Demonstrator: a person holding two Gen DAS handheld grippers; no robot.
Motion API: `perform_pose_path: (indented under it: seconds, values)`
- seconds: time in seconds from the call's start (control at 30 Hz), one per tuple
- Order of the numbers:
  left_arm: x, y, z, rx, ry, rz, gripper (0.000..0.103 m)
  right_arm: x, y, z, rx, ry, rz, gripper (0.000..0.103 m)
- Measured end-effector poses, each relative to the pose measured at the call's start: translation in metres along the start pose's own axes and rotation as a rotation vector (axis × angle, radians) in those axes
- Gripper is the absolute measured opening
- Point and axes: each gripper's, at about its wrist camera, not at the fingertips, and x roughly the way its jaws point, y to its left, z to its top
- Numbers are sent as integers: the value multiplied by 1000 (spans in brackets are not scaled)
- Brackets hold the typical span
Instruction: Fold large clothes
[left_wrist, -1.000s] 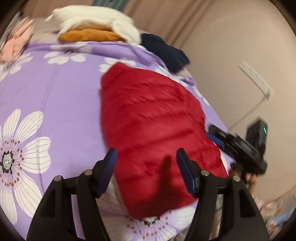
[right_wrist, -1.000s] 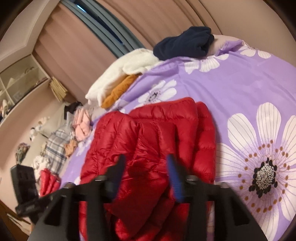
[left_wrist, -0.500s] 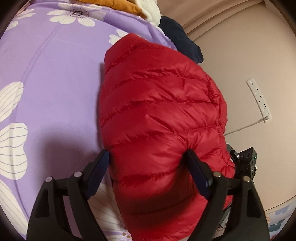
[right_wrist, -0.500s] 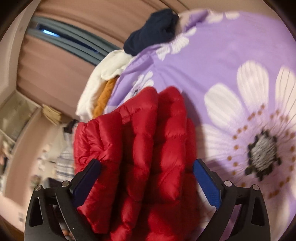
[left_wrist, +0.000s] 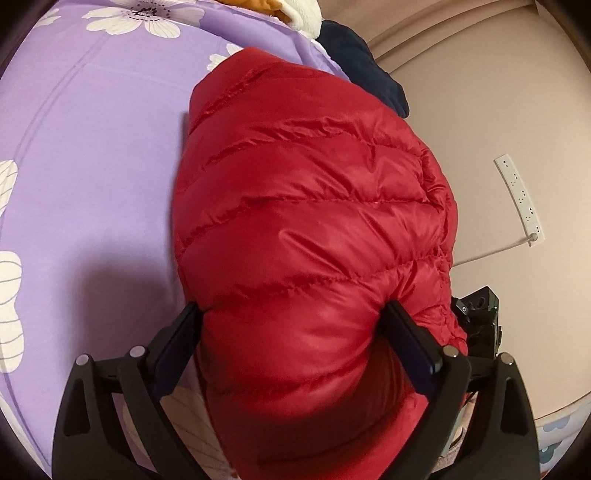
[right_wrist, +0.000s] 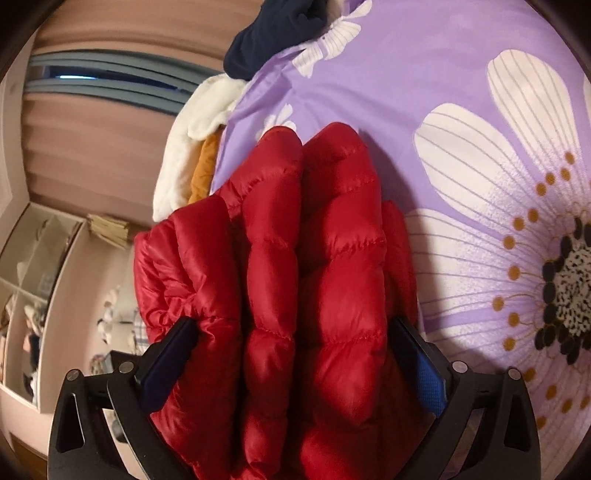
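Red puffer jacket (left_wrist: 314, 229) folded on purple flowered bed (left_wrist: 96, 155). Left claw (left_wrist: 295, 347) and right claw (right_wrist: 291, 354) each straddle its bulk, wide, pads touching. Squeeze evenly, lift together; padding slips.

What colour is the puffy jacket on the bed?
The puffy jacket is bright red all over, seen best in the left wrist view.

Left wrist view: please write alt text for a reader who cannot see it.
A folded red puffer jacket fills the space between the wide-open fingers of the left gripper, lying on a purple bedspread with white flowers. A dark blue garment lies behind it near the beige wall.
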Motion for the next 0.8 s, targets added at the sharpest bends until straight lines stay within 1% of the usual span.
perform_pose_path:
  seconds: [0.13,0.3,0.37,0.4,0.43,0.47,0.53,0.6,0.63,0.73,0.8]
  values:
    - [5,-5,-1,5,4,11,102,7,2,-1,-15,14,9,103]
    - [7,-10,-4,17,0,34,103,13,12,-6,-59,3,-14,103]
    - [4,-11,-7,31,-2,46,102,12,17,-11,-95,-11,-24,99]
    - [2,-12,-9,40,-7,54,100,10,20,-15,-110,-20,-21,94]
    - [0,-13,-12,54,-15,63,99,8,22,-18,-124,-26,-11,86]
    - [-2,-16,-13,70,-23,74,96,6,24,-20,-136,-31,-11,82]
    - [-4,-21,-16,95,-38,94,91,2,31,-26,-174,-52,-26,70]
    - [-9,-28,-21,125,-61,119,86,0,37,-31,-192,-70,-42,64]
    - [-9,-30,-22,135,-68,127,85,-2,40,-33,-203,-77,-48,60]
    - [-17,-37,-31,169,-93,149,84,-9,54,-43,-266,-109,-56,54]
    - [-22,-39,-34,177,-103,156,84,-11,62,-47,-299,-125,-56,53]
